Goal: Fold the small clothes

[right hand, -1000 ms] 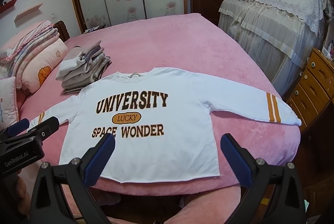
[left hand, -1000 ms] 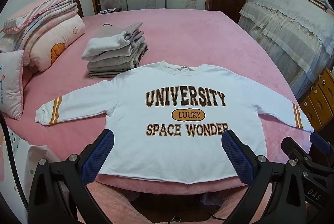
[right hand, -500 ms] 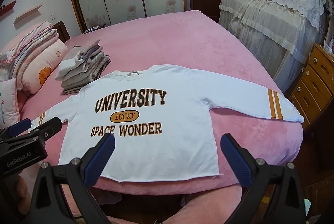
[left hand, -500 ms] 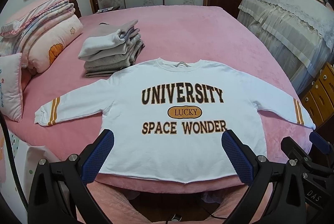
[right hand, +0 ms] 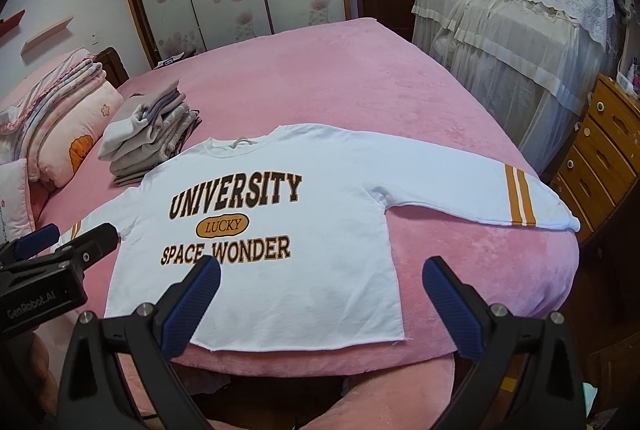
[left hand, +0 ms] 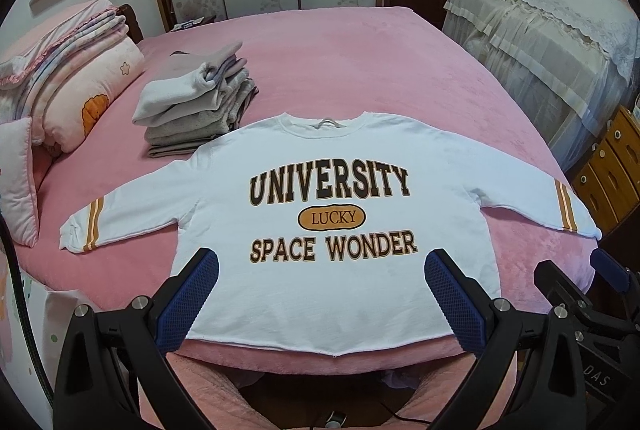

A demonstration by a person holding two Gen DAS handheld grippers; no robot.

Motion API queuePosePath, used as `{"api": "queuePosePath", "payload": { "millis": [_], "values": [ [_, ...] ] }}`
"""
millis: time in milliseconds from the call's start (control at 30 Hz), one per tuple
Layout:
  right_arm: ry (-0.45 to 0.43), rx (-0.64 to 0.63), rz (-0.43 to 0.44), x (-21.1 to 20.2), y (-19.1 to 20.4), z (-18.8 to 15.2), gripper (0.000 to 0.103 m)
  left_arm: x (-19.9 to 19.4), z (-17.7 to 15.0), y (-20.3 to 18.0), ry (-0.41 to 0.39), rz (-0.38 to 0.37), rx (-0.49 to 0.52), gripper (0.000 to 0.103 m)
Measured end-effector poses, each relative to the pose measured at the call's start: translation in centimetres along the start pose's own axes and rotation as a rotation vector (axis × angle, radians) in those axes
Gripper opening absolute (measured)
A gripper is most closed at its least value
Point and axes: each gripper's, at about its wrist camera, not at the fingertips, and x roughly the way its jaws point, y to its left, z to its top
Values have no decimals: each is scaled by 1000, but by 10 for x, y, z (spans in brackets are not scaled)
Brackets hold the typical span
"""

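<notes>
Hovering over the near hem, we hold both tongs spread wide with nothing in them. Left tongs [left hand: 320,290] sit at 6 o'clock in the left wrist view, above the lower body of the white sweatshirt [left hand: 332,213]. Right tongs [right hand: 320,294] hang over its right hem corner, one pad above cloth, the other above bare bed [right hand: 320,69].

Step in hand, as we judge it: begin the first fold, most likely by bringing a sleeve in.
- Left sleeve [left hand: 120,218] reaches toward 9 o'clock; grip near the striped cuff, not mid-sleeve, so it travels flat.
- Right sleeve [right hand: 480,189] runs toward 3 o'clock, its cuff close to the bed's edge; lift it inward before it slips off.
- Pinch one layer cleanly, and keep the body from dragging on the plush cover.

Sweatshirt: lies face up and flat at the near edge of the pink bed, collar toward 12 o'clock, sleeves spread. Dark lettering outlined in orange, an orange oval badge, paired orange stripes near each cuff. Few wrinkles; raw-looking hem.

Folded stack of grey clothes [left hand: 196,105] rests at 10 o'clock, just beside the left shoulder.
</notes>
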Motion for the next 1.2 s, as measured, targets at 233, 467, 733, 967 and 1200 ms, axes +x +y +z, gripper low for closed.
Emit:
{"api": "queuePosePath", "payload": {
  "millis": [233,467,733,967,1200],
  "values": [
    [-22,7,-23,-2,-14,4,102,2,8,-11,-15,-14,4,102],
    [-55,7,-58,-7,-29,11,102,2,21,-22,-60,-55,20,102],
    [-106,4,-130,-13,-51,24,102,-1,44,-56,-95,-59,119,102],
    [-148,22,-187,-16,-85,35,101,5,67,-96,-121,-116,197,102],
    [-155,157,-239,-3,-158,41,98,21,88,-149,-181,-200,245,102]
  ]
}}
